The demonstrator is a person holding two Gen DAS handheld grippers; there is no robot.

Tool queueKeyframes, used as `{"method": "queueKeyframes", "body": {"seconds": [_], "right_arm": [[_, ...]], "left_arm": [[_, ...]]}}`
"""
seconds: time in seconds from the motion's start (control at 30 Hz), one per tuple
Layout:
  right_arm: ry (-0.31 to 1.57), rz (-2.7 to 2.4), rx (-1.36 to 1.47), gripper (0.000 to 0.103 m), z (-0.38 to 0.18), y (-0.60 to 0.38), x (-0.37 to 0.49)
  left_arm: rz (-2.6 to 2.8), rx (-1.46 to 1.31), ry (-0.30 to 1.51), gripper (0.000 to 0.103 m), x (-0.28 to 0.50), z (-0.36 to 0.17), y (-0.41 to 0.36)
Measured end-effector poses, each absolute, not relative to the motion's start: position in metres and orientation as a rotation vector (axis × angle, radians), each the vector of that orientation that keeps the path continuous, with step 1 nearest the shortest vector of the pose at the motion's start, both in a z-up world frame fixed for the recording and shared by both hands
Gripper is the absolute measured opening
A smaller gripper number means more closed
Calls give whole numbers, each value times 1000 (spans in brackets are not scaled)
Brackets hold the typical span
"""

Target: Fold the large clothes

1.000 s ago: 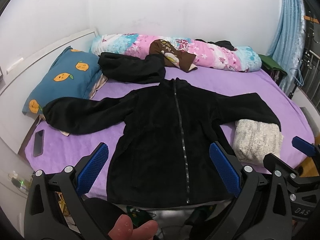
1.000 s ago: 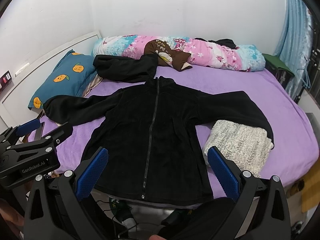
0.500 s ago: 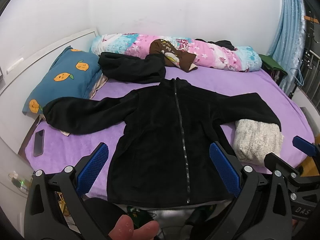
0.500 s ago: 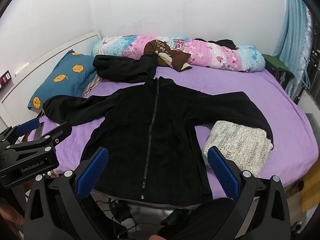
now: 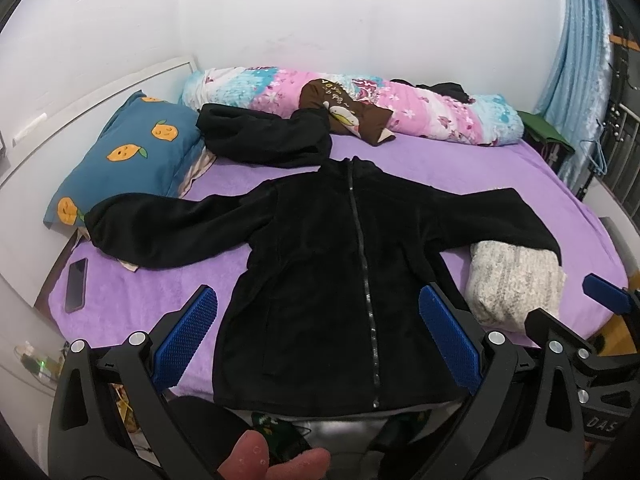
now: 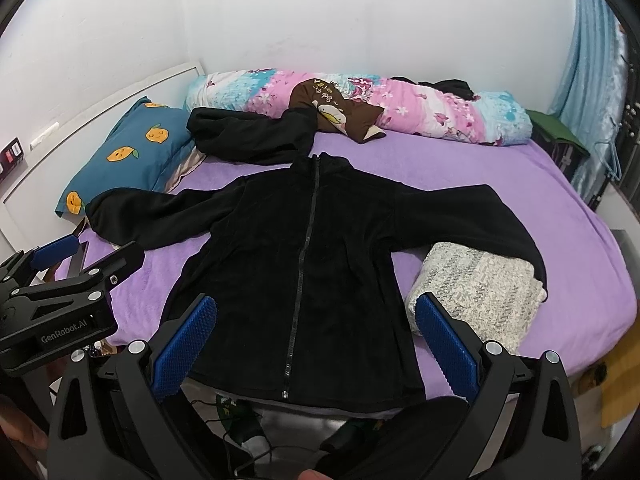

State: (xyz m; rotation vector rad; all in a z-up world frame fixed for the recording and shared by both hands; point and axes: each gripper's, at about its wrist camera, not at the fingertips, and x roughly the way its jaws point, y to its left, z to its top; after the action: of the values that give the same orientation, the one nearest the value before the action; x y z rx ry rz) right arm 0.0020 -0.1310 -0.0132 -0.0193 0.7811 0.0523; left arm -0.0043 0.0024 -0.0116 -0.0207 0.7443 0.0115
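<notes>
Left wrist view: left gripper, blue-padded fingers spread wide apart, gripping nothing, poised above the near hem of the black jacket. Right wrist view: right gripper, fingers likewise spread wide and empty, over the same hem. Jacket: zipped, front up, laid flat on the purple bed, collar toward the wall, both sleeves stretched outward, hem overhanging the near edge. Folded pale knit item: just beside the jacket's right side, the sleeve end draped over it. Second black garment: bunched beyond the collar. Blue pillow with orange fruit print: at the left sleeve end. Phone: on the bed, near the left corner. Rolled floral quilt: along the wall.
</notes>
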Motion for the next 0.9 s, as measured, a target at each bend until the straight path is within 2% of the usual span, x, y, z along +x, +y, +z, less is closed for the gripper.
{"method": "queueKeyframes", "body": {"seconds": [0.4,0.9], "right_arm": [[805,55,-57,98,-24,-123,14],[797,187,-191,98,-53,-35,74]], "left_arm": [[50,-126,757,97,16,-20,43],[257,-424,792,97,81,-84,214]]}}
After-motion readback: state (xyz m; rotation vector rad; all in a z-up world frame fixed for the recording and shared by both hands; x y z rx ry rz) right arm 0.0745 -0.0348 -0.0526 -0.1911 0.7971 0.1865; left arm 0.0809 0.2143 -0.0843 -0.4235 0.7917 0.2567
